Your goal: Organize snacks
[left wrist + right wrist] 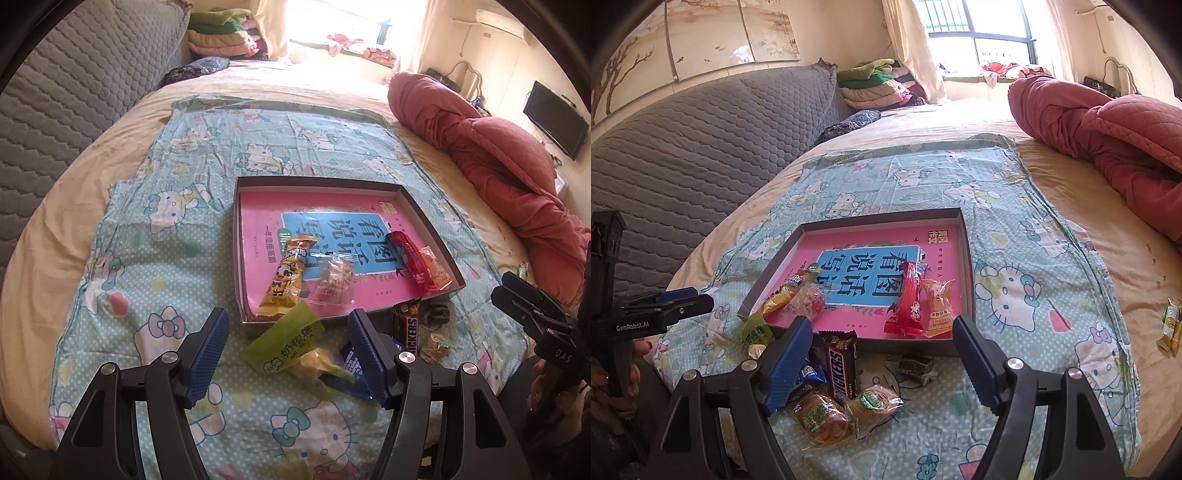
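I count four snacks in the shallow tray on the bed: a yellow packet and a clear-wrapped sweet near its front left corner, a red packet and an orange packet near its front right corner. Loose on the cartoon blanket before the tray's front edge lie one chocolate bar, one green packet, two wrapped cakes and a blue packet. My left gripper stands wide over the green packet, gripping nothing. My right gripper is wide too, empty, above the chocolate bar.
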